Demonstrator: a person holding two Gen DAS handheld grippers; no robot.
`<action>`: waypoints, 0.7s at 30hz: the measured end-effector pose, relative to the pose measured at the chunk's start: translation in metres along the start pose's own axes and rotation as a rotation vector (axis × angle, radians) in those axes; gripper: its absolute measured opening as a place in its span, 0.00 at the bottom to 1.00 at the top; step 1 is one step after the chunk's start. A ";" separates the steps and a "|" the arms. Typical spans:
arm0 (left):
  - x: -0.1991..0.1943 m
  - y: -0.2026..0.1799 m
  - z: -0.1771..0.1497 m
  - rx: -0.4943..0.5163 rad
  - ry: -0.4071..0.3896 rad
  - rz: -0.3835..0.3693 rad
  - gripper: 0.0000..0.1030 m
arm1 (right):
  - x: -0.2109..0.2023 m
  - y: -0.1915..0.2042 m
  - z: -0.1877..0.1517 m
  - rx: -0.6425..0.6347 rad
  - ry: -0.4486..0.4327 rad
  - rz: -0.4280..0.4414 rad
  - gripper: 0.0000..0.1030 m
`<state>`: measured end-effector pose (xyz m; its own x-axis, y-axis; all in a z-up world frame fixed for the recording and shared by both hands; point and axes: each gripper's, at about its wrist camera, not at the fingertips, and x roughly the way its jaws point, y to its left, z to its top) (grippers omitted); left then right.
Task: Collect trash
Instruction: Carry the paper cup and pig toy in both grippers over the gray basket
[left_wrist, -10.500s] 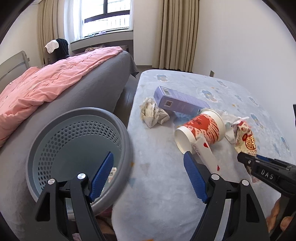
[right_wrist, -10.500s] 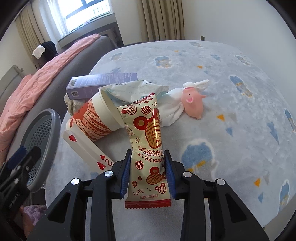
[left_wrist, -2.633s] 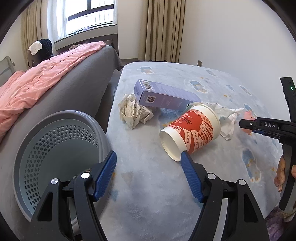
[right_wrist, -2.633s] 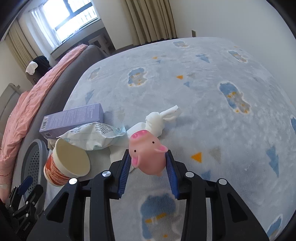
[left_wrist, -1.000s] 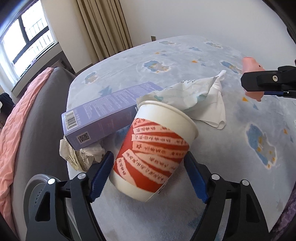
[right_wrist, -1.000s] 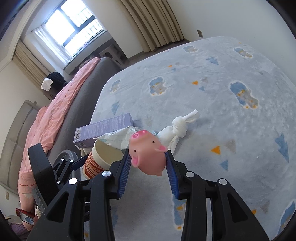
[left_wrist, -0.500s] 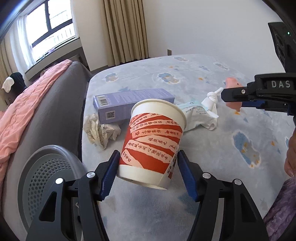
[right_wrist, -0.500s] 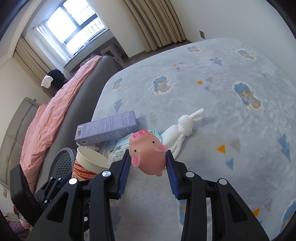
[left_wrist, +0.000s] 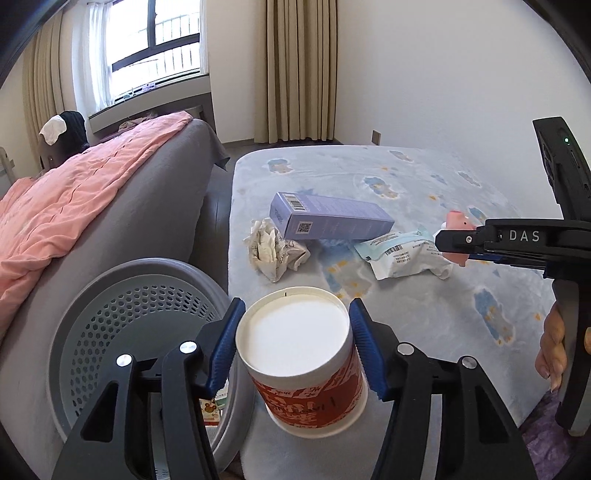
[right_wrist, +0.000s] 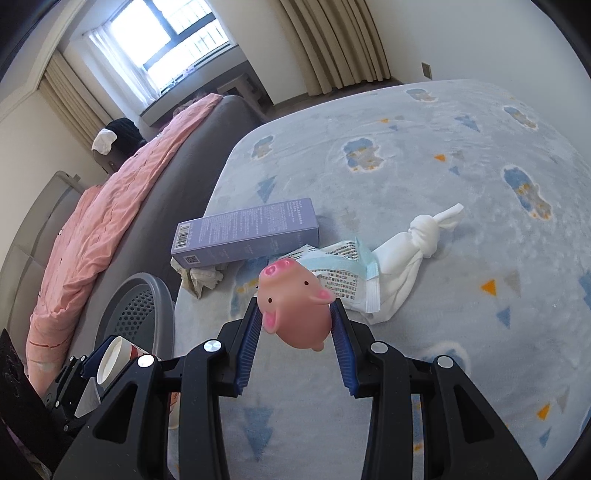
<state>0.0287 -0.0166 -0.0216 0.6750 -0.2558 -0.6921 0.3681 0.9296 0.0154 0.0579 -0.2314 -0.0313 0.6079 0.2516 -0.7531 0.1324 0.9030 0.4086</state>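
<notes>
Red-and-white printed paper cup (left_wrist: 303, 362), seen mouth-on from the left wrist view, sits between the blue-padded fingers of the left gripper (left_wrist: 295, 347), whose jaws have just been closing and now press the cup wall on both sides. Grey perforated plastic waste basket (left_wrist: 122, 332) stands at about nine o'clock of the cup, its rim just beside the left pad; the cup is not yet over the opening. Chief risk: thin paper wall may buckle or slide out under a side grip, so the cup would drop on the pale blue patterned blanket (left_wrist: 424, 177) short of the rim. Right gripper (right_wrist: 295, 325) is clamped on a pink rubber pig toy (right_wrist: 295, 306), lifted clear of the blanket; the toy is round and soft, so it could squirt free, and whether it counts as trash is doubtful. At twelve o'clock of the cup lie a lilac cardboard box (left_wrist: 328, 218), a crumpled white paper wad (left_wrist: 273, 251) and a white printed plastic wrapper (left_wrist: 402, 254). A knotted white cloth (right_wrist: 417, 243) lies at one o'clock of the pig. Both grippers converge near the basket and could collide.
</notes>
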 end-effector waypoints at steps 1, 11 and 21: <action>-0.002 0.003 0.000 -0.006 -0.005 -0.002 0.55 | 0.001 0.003 0.000 -0.002 0.001 0.004 0.37; -0.023 0.035 0.002 -0.089 -0.067 0.065 0.55 | 0.015 0.047 -0.008 -0.073 0.013 0.041 0.37; -0.038 0.091 -0.006 -0.228 -0.075 0.221 0.55 | 0.035 0.112 -0.023 -0.186 0.056 0.125 0.37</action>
<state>0.0327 0.0795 0.0013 0.7706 -0.0522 -0.6351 0.0604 0.9981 -0.0088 0.0757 -0.1131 -0.0240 0.5658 0.3798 -0.7319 -0.0907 0.9109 0.4026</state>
